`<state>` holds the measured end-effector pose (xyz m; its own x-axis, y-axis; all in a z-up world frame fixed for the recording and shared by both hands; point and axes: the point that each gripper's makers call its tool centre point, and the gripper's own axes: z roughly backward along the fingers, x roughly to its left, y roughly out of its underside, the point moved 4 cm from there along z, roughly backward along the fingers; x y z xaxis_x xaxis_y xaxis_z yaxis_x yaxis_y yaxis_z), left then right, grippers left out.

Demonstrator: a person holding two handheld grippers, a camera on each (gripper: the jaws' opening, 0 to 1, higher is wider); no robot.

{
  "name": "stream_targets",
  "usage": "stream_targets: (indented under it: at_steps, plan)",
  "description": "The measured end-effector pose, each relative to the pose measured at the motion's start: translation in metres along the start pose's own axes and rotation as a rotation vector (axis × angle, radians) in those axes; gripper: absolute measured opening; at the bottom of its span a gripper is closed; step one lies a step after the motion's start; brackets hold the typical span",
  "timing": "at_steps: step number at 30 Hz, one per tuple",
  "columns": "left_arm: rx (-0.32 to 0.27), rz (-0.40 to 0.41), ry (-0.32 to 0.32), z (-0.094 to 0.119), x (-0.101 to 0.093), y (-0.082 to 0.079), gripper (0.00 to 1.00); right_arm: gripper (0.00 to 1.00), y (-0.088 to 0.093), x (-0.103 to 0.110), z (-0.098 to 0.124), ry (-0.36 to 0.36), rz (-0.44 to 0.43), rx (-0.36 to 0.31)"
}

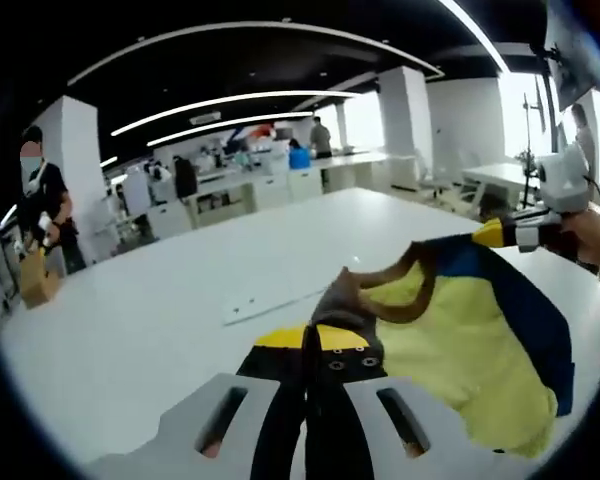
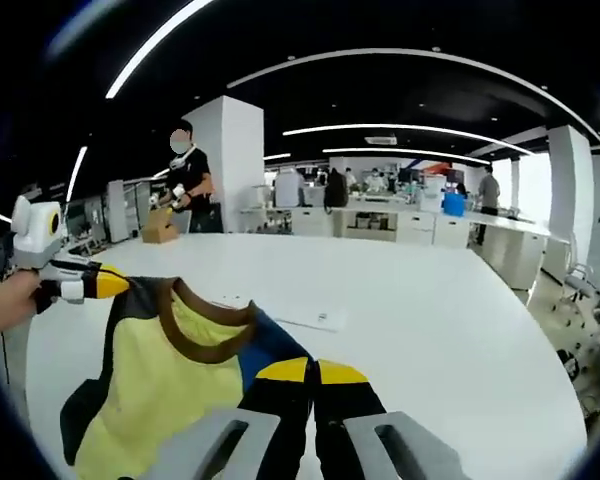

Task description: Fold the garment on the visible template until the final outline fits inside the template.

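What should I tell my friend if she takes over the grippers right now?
Left gripper: shut on the garment's shoulder by the brown collar.
Right gripper: shut on the other shoulder.
The garment, yellow with blue sides, hangs stretched between them above the white table.
A flat white sheet lies on the table beyond it, possibly the template.
Done: garment picked up. Left: lay it down, fold it to fit the outline.
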<state>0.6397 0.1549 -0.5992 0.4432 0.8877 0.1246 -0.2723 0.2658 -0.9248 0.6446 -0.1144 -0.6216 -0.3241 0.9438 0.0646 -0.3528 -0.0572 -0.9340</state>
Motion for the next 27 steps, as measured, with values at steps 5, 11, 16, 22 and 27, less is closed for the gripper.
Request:
stream_targets:
  at_steps: [5, 11, 16, 22, 27]
  plan:
    - [0.041, 0.009, -0.022, -0.021, 0.009, 0.017, 0.00, 0.00, 0.005, -0.007, -0.022, 0.019, -0.014, 0.022]
    - [0.081, 0.092, -0.010, -0.040, 0.015, 0.035, 0.00, 0.00, 0.020, -0.012, -0.042, 0.050, -0.029, 0.066]
    - [0.110, 0.109, -0.008, -0.052, 0.022, 0.048, 0.00, 0.00, 0.039, -0.018, -0.061, 0.073, -0.036, 0.138]
    - [0.171, 0.077, -0.007, -0.065, 0.021, 0.064, 0.00, 0.00, 0.049, -0.018, -0.071, 0.078, -0.021, 0.175]
    - [0.201, 0.074, -0.043, -0.066, 0.024, 0.070, 0.00, 0.00, 0.059, -0.015, -0.075, 0.026, -0.016, 0.223]
